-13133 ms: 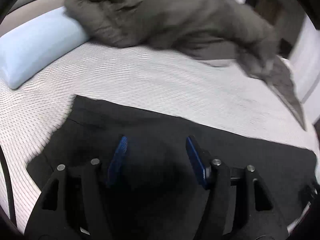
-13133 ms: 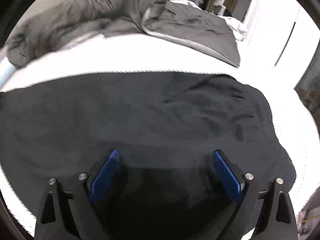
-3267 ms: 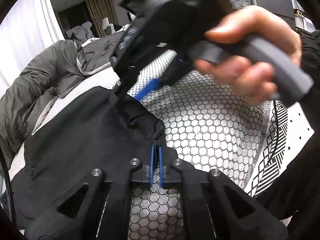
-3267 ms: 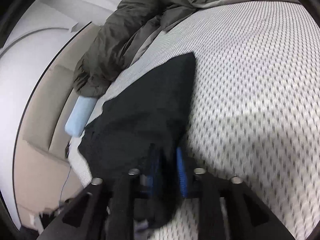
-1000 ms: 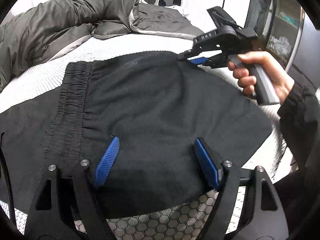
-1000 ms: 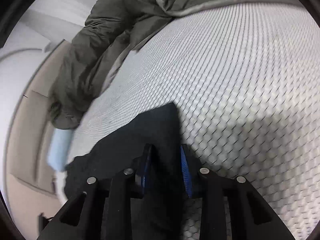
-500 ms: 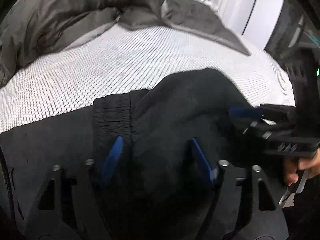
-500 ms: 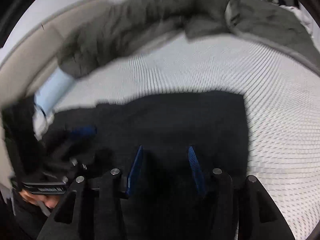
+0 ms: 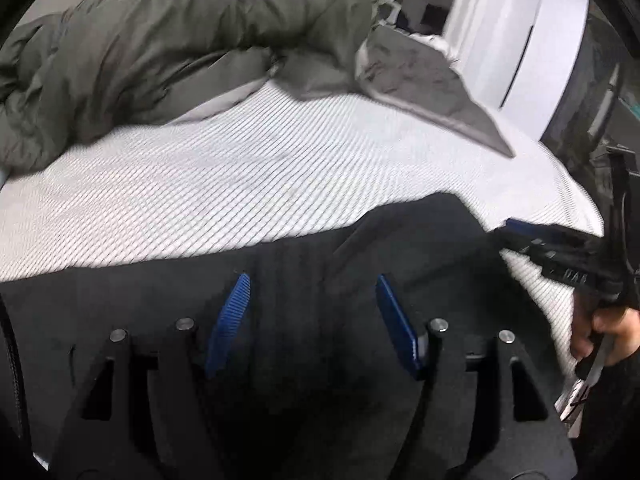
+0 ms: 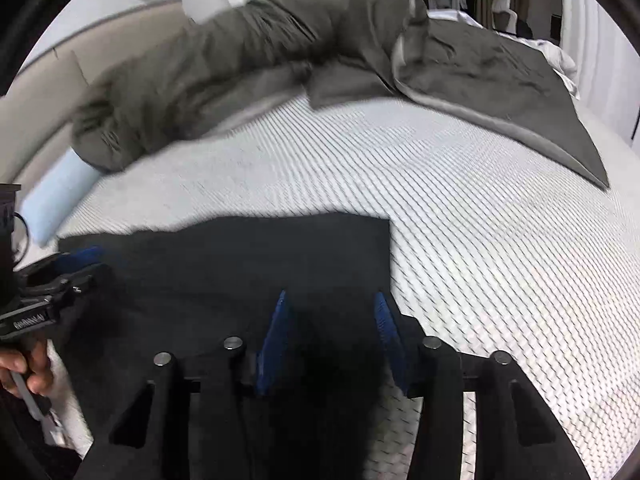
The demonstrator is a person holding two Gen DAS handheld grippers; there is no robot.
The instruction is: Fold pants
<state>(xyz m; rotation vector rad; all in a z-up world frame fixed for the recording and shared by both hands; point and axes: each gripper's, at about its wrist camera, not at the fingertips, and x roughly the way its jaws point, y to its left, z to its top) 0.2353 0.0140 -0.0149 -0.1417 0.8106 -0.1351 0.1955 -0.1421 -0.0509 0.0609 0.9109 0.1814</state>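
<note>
The black pants (image 10: 248,264) lie folded flat on the bed (image 10: 460,208), filling the lower middle of the right wrist view, with a straight edge and a square corner toward the right of centre; in the left wrist view the same dark cloth (image 9: 340,264) spreads across the lower half of the frame.

The left tongs (image 9: 312,312) hang over the pants with the blue pads (image 9: 230,320) well apart and nothing pinched between them; cloth lies beneath. The right tongs (image 10: 330,332) stand partly open over the right edge of the pants, their jaws having just been opening; the pads press on nothing.

Each tool shows at the edge of the other's view, gripped by a hand (image 9: 608,332) at lower right and a hand (image 10: 24,368) at lower left.

Beyond the pants, a rumpled grey-green duvet (image 10: 280,52) is heaped across the upper part of the bed. A pale blue pillow (image 10: 56,196) lies at the left.
</note>
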